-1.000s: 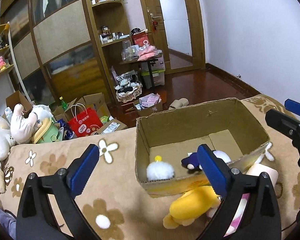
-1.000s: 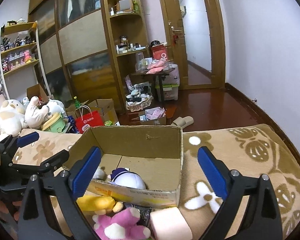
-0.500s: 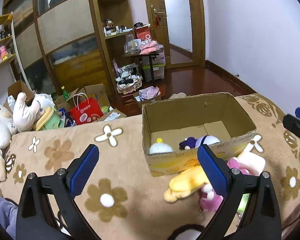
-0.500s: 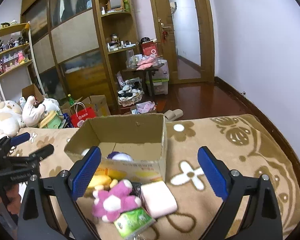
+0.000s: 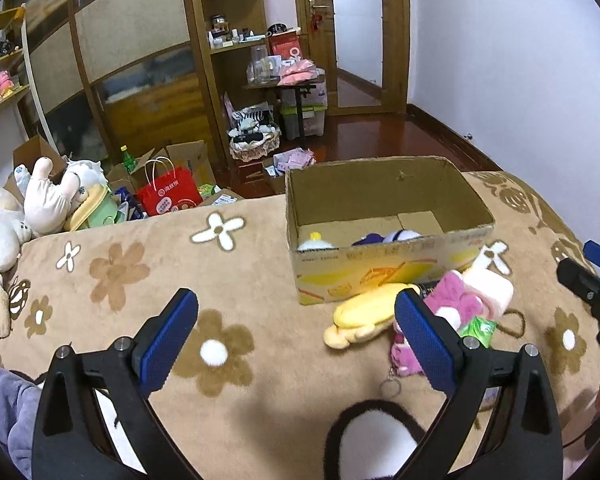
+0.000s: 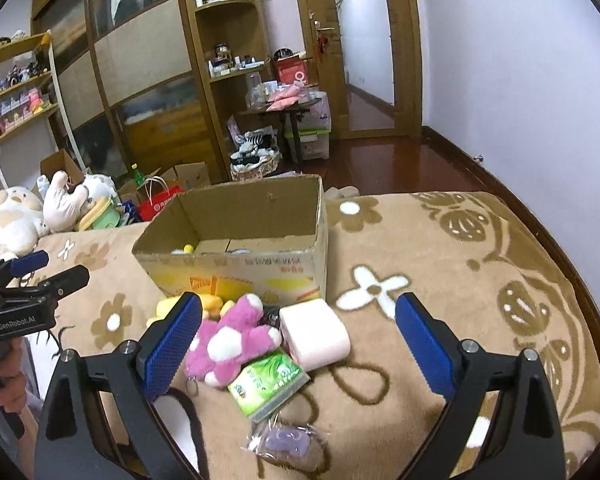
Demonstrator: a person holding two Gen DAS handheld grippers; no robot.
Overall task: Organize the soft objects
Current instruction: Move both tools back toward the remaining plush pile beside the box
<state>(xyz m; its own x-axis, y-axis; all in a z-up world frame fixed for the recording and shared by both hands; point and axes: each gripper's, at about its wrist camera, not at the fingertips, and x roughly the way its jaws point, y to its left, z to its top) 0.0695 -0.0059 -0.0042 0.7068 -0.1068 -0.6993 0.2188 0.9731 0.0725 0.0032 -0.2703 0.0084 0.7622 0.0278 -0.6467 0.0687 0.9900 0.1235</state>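
Observation:
An open cardboard box [image 5: 392,268] [image 6: 236,268] stands on the flowered brown blanket and holds a white-and-yellow plush [image 5: 314,242] and a purple-and-white plush [image 5: 388,237]. In front of it lie a yellow plush [image 5: 368,312] [image 6: 212,303], a pink plush [image 6: 232,336] [image 5: 456,304], a pale pink block [image 6: 314,334] [image 5: 490,288], a green tissue pack [image 6: 268,380] [image 5: 478,330] and a bagged purple item [image 6: 286,440]. My left gripper [image 5: 296,336] is open and empty, back from the pile. My right gripper [image 6: 298,336] is open and empty above the pile.
A black-and-white plush [image 5: 374,440] lies at the near edge. Large white plush toys [image 5: 4,220] sit at the blanket's left end. Beyond the blanket's far edge are a red bag [image 5: 168,196], cartons, shelving and a small table [image 5: 296,92].
Both grippers have pulled back and up from the box; more of the blanket and the pile in front of the box now shows. Both stay open and empty.

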